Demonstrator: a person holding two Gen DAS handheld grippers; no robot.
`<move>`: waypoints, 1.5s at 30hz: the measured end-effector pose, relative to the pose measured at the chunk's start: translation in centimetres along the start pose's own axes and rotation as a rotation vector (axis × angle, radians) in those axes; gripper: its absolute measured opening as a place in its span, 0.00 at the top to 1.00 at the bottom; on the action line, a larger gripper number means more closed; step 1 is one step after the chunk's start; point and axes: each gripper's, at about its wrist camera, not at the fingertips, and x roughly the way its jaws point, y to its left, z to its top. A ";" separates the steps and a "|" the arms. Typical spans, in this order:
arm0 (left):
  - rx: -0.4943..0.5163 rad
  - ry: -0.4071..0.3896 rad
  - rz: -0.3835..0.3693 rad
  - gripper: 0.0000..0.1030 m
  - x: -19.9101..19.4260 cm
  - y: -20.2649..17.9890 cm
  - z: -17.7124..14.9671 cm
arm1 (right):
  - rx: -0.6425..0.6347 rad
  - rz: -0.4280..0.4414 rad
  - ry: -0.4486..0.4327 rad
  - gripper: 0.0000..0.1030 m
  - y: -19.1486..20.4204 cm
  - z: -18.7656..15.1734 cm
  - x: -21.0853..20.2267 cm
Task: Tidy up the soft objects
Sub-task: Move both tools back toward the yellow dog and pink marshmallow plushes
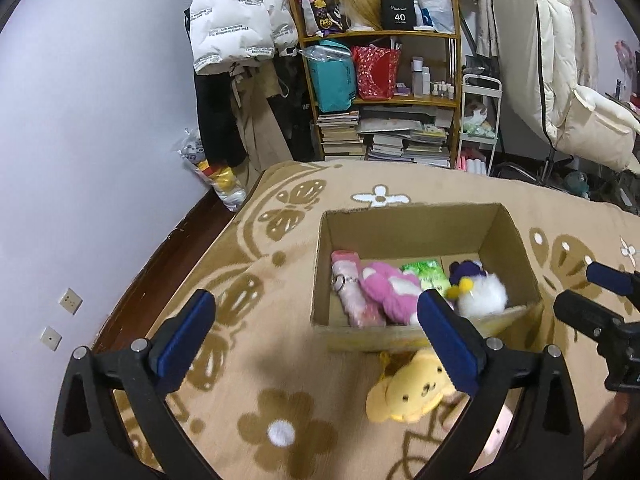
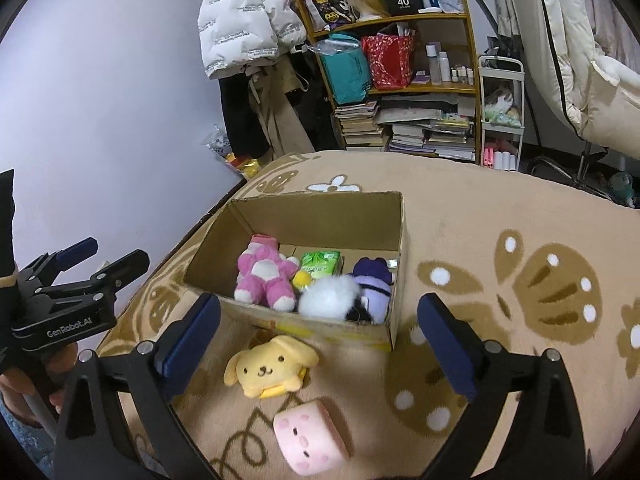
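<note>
An open cardboard box (image 1: 404, 220) (image 2: 320, 208) stands on the patterned blanket. It holds a pink plush (image 1: 386, 292) (image 2: 266, 276), a white fluffy plush (image 1: 482, 294) (image 2: 328, 296), a purple plush (image 2: 376, 284), a green packet (image 1: 426, 274) (image 2: 320, 264) and a pink pouch (image 1: 352, 296). A yellow dog plush (image 1: 408, 392) (image 2: 270, 364) lies in front of the box. A pink cube plush (image 2: 310, 436) lies nearer. My left gripper (image 1: 316, 340) is open and empty, above the blanket left of the box front. My right gripper (image 2: 320, 344) is open and empty, over the yellow dog.
The beige blanket (image 2: 500, 240) covers the bed. A wall (image 1: 80, 120) and dark bed edge (image 1: 160, 256) are at left. A cluttered bookshelf (image 1: 384, 92), hanging jackets (image 1: 232, 16) and a white cart (image 1: 480, 120) stand beyond the bed.
</note>
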 end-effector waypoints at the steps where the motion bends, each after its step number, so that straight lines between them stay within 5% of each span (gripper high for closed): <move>1: 0.000 0.003 0.002 0.03 -0.3 0.0 -0.3 | -0.003 0.001 -0.002 0.00 0.2 -0.3 -0.3; 18: -0.009 0.073 0.014 0.03 -3.0 0.5 -4.8 | -0.030 0.009 0.025 0.00 1.5 -5.3 -1.7; 45: 0.076 0.205 -0.068 0.03 3.5 -2.9 -6.8 | -0.072 0.014 0.209 0.00 1.7 -9.5 5.1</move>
